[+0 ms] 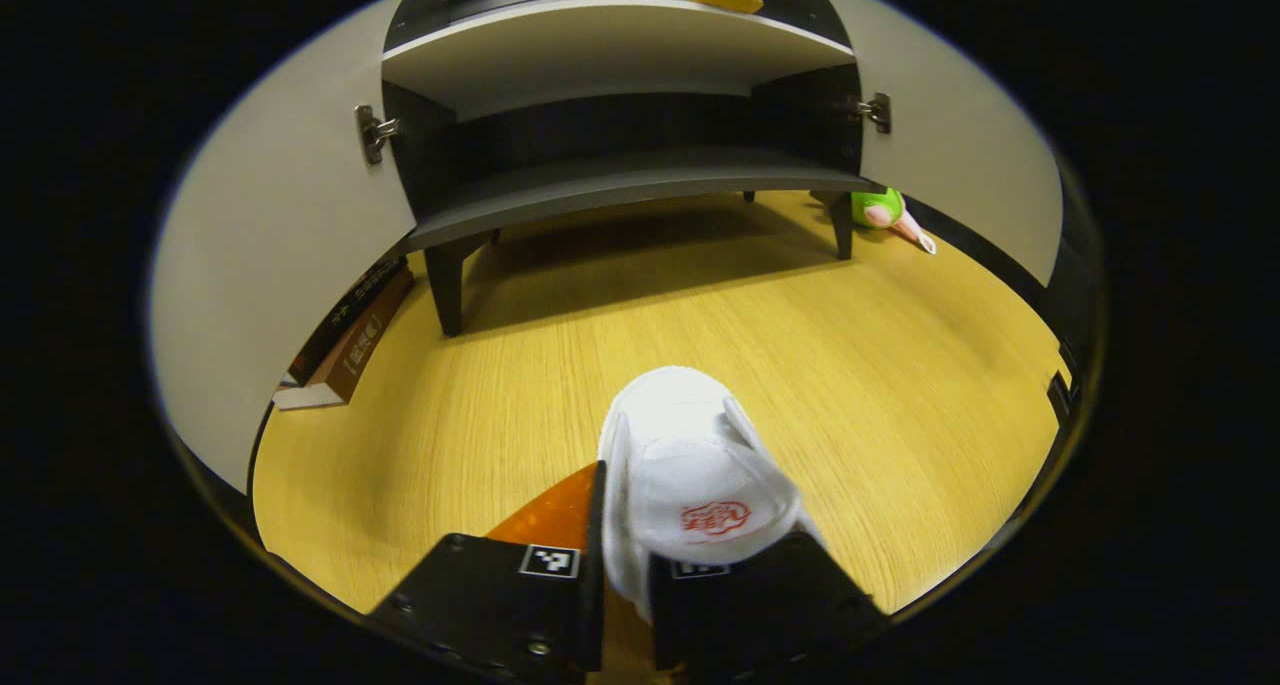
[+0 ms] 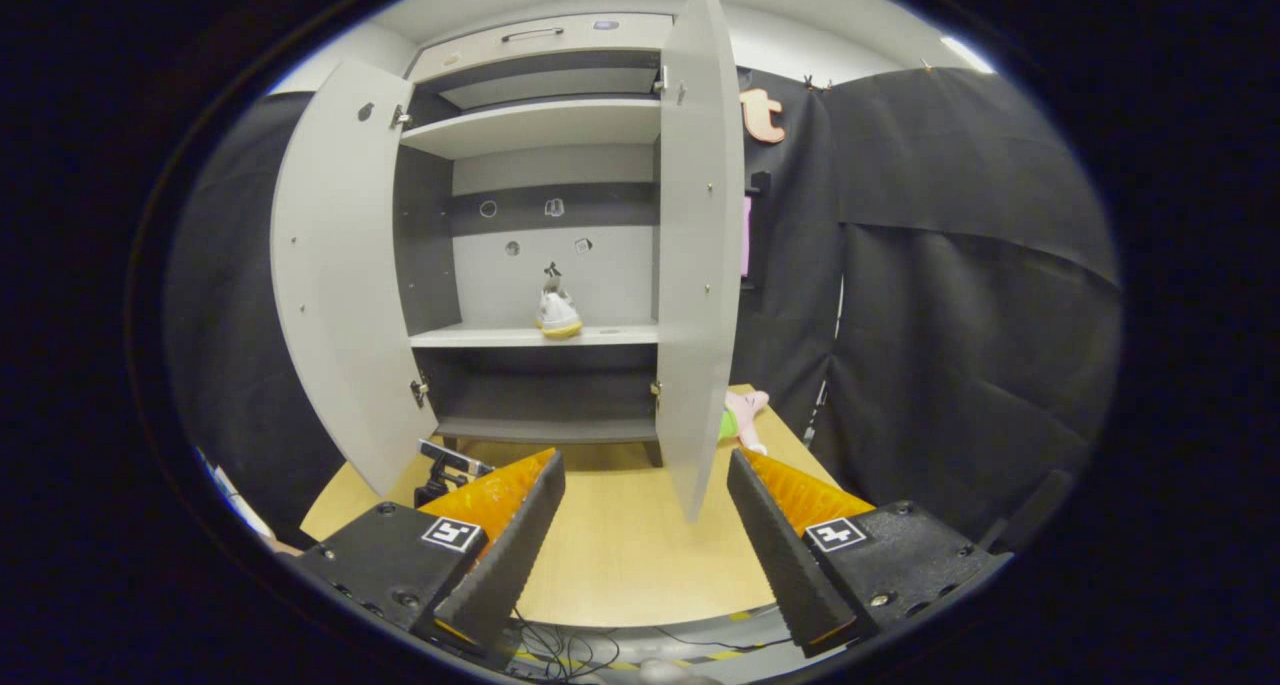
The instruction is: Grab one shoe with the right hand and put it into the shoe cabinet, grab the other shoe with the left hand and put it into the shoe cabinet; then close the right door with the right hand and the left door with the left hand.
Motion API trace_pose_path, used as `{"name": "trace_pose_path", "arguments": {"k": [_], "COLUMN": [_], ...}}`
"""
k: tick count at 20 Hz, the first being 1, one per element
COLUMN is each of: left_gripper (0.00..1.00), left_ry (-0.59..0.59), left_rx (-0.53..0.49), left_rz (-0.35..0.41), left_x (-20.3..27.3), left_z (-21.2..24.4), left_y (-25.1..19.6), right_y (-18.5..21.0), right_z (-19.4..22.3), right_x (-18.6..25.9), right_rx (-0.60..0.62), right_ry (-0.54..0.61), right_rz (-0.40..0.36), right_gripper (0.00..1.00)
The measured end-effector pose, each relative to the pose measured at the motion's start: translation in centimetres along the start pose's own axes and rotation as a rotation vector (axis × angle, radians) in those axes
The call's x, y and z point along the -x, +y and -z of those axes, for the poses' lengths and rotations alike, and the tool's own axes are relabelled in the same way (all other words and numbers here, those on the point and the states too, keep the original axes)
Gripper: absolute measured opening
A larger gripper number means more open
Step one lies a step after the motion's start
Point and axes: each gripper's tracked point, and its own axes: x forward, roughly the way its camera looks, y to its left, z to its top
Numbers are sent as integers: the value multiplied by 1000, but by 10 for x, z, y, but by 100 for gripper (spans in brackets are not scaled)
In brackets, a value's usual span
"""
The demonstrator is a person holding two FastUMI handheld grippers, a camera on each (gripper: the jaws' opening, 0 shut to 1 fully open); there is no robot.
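Shoe (image 1: 690, 475) in left claw (image 1: 625, 565)

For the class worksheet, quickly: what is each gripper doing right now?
Left gripper: closed on the white shoe.
Right gripper: open, holding nothing, facing the shoe cabinet.

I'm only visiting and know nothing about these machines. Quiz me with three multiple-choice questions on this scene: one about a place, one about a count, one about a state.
1. Where is the shoe with the yellow sole?
A. on a cabinet shelf
B. on the floor
C. atop the cabinet

2. How many cabinet doors stand open?
A. none
B. one
C. two

3. What is the left tool doing?
A. gaping, holding nothing
B. clamped on a white shoe
C. pushing a door

Key:
1 A, the shoe sits on the middle shelf.
2 C, left door and right door are swung out.
3 B, the left tool pinches the white shoe.
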Motion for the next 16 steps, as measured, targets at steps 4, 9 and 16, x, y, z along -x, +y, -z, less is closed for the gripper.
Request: {"name": "trace_pose_path", "arguments": {"k": [4,9,16], "left_gripper": [15,15,12], "left_ry": [41,-76,-268], "left_rx": [6,0,40], "left_rz": [2,-23,-68], "left_x": [9,56,136], "left_z": [-7,-68,-189], "left_y": [0,8,17], "right_y": [6,16,33], "right_z": [-8,-26,-34], "right_x": [-5,-5,-14], "right_rx": [17,86,82], "right_ry": [-26,-94,-125], "right_rz": [-32,-67,-185], "right_gripper": [100,100,100]}}
